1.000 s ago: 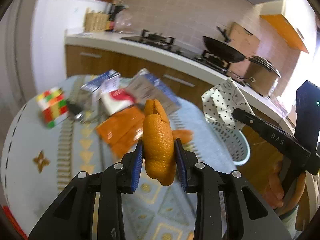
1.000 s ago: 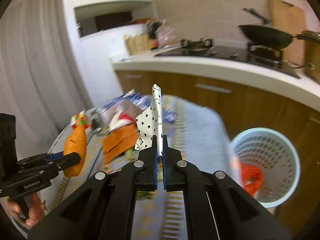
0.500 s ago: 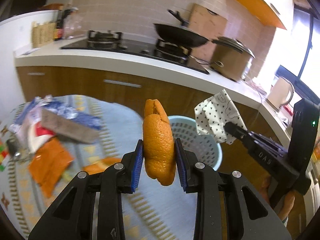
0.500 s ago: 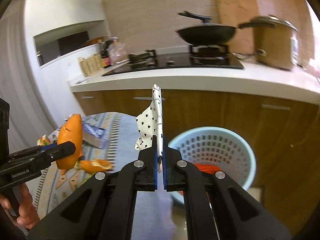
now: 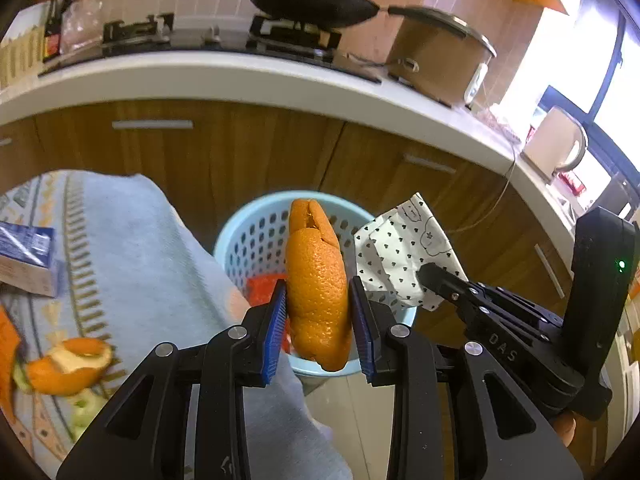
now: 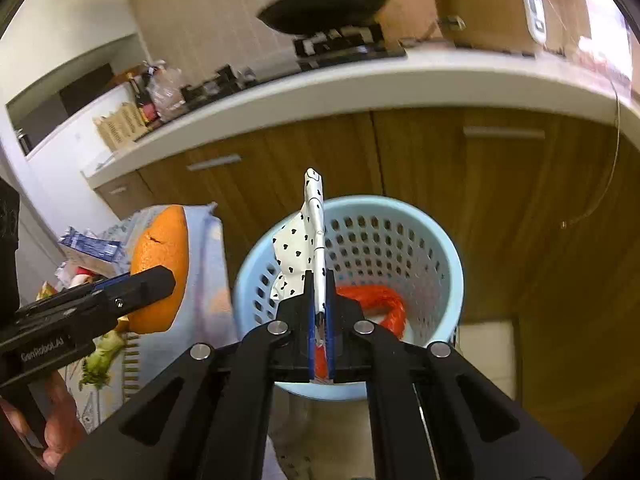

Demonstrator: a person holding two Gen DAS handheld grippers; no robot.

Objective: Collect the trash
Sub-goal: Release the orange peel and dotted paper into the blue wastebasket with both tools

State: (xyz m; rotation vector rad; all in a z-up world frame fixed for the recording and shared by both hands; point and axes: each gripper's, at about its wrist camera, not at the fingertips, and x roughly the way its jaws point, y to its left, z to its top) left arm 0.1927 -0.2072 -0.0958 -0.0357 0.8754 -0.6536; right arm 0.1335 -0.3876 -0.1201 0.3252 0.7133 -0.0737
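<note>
My left gripper (image 5: pixel 318 316) is shut on an orange peel (image 5: pixel 316 280) and holds it upright over the near rim of a light blue perforated trash basket (image 5: pixel 256 236). My right gripper (image 6: pixel 319 304) is shut on a white paper wrapper with black dots (image 6: pixel 298 248), held above the same basket (image 6: pixel 400 248). Red trash (image 6: pixel 380 300) lies in the basket's bottom. In the right wrist view the left gripper (image 6: pixel 156 280) with the peel (image 6: pixel 162 252) is at the left, over the table edge. In the left wrist view the right gripper (image 5: pixel 430 276) and wrapper (image 5: pixel 400 256) are at the right.
The table with a light blue patterned cloth (image 5: pixel 132 264) lies left of the basket. On it are another orange peel (image 5: pixel 68 366), green scraps (image 5: pixel 86 414) and a blue box (image 5: pixel 26 256). Wooden cabinets (image 6: pixel 460 184) and a white counter (image 5: pixel 280 88) stand behind the basket.
Both grippers have swung right from the table toward the basket and lowered closer to it, each still holding its piece of trash.
</note>
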